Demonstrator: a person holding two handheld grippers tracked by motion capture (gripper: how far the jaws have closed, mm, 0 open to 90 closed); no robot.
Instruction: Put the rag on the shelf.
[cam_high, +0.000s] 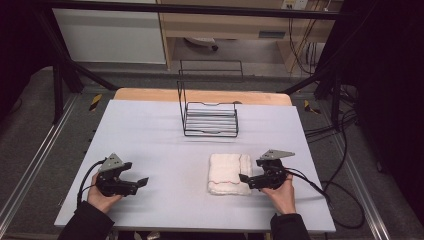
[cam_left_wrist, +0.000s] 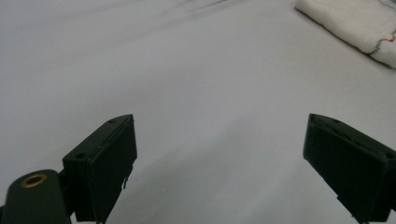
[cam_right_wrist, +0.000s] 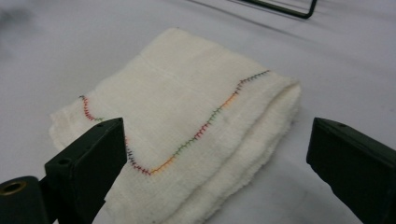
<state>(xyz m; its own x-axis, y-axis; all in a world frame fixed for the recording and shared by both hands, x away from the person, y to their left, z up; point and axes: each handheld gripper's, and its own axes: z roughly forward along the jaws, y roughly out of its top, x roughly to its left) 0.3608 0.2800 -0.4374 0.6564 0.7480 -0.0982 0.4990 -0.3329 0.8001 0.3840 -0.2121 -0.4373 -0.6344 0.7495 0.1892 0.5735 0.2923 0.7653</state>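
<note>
high view looks down over the table (cam_high: 150, 130); both gripper views sit low, close, sharing the folded cloth (cam_right_wrist: 187, 126) ahead.

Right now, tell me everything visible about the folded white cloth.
The folded white cloth is a cream, coarse-woven towel folded into a thick rectangular pad, with multicoloured zigzag stitching along a wavy hem. It lies flat on the grey table, in front of the wire rack. The right gripper stands open at its right edge, not yet closed on it.
</note>
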